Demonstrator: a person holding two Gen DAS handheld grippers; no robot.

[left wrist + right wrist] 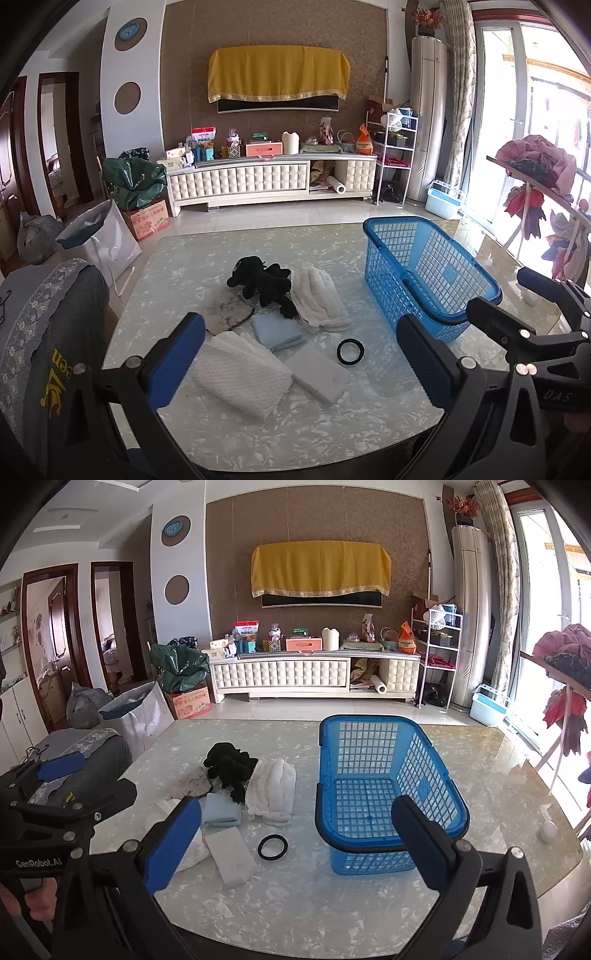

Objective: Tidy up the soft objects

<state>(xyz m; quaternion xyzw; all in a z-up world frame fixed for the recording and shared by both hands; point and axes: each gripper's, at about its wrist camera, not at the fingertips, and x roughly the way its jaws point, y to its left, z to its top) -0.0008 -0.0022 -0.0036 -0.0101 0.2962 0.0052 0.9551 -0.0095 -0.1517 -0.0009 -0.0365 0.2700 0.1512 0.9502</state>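
An empty blue plastic basket (424,266) (373,786) stands on the right of the marble table (295,413) (295,897). Left of it lie a black plush toy (262,284) (229,766), a white ribbed cloth (319,299) (271,790), a light blue folded cloth (277,332) (221,808), a white mesh towel (240,373), a white sponge block (319,371) (231,854), a grey speckled pad (229,310) (190,782) and a black ring (350,351) (272,846). My left gripper (303,365) is open above the near cloths. My right gripper (295,845) is open, empty, near the basket.
A chair with a grey cover (48,332) (92,760) stands at the table's left edge. A small white ball (548,830) lies on the table's right side. A clothes rack (546,192) stands to the right. A TV cabinet (273,177) lines the far wall.
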